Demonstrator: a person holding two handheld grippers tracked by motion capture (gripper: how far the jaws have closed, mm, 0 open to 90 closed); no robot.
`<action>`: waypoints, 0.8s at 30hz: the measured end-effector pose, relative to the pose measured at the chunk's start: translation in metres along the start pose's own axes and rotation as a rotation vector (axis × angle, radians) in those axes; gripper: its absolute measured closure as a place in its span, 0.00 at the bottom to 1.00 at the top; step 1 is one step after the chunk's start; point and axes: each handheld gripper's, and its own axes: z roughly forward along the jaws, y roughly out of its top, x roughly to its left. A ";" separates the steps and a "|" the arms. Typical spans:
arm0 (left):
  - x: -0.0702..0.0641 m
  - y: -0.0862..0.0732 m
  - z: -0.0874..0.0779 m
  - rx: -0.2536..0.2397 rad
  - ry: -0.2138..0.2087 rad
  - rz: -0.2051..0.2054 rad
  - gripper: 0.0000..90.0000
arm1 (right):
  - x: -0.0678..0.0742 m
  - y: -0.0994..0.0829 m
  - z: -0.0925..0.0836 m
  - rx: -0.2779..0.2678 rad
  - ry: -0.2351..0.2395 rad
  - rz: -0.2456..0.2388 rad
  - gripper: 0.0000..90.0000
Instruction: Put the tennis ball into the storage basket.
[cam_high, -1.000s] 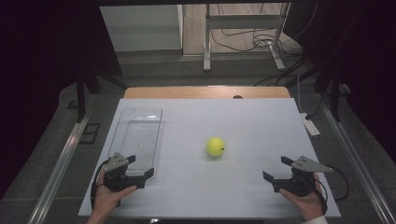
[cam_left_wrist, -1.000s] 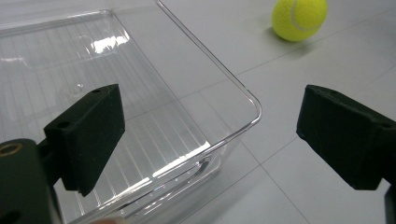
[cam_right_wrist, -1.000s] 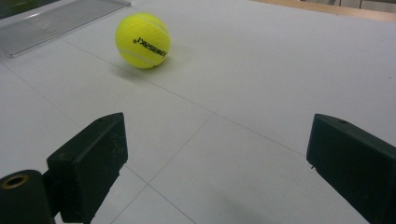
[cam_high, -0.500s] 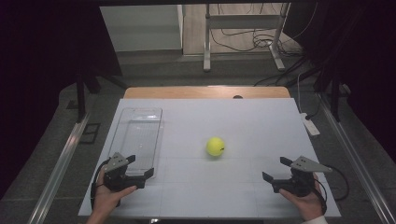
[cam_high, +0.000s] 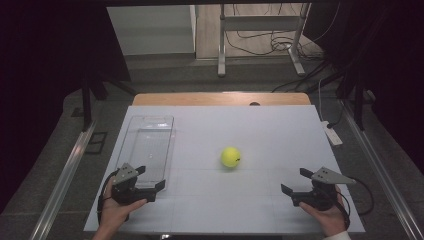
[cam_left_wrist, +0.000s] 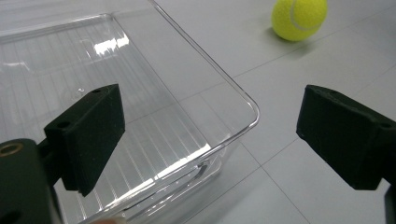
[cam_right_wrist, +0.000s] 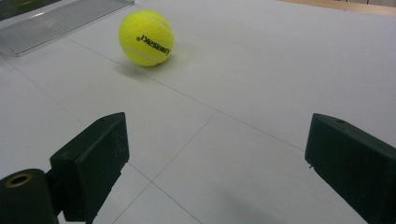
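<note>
A yellow tennis ball (cam_high: 230, 157) lies near the middle of the white table (cam_high: 250, 130); it is also at the top right of the left gripper view as the ball (cam_left_wrist: 299, 18) and at the upper left of the right gripper view as the ball (cam_right_wrist: 146, 38). A clear plastic tray (cam_high: 148, 146) sits at the left, empty. My left gripper (cam_high: 150, 178) is open at the tray's near right corner (cam_left_wrist: 247, 112), jaws wide apart with nothing between them. My right gripper (cam_high: 296, 181) is open at the front right, jaws apart, well short of the ball.
A white power strip (cam_high: 332, 133) lies at the table's right edge. A wooden strip (cam_high: 220, 99) shows along the far edge. Beyond the table are a metal stand (cam_high: 260, 37) and cables on the floor. Metal rails run along both sides.
</note>
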 end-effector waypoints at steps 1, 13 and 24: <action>0.000 0.000 0.000 0.000 0.000 0.000 0.10 | 0.000 0.000 0.000 0.000 0.000 0.000 0.07; -0.002 0.010 -0.003 0.007 -0.006 0.002 0.11 | -0.001 0.000 0.000 -0.001 0.004 0.009 0.07; -0.005 0.023 -0.004 0.026 -0.036 0.023 0.10 | -0.001 0.000 0.001 0.001 0.000 0.007 0.08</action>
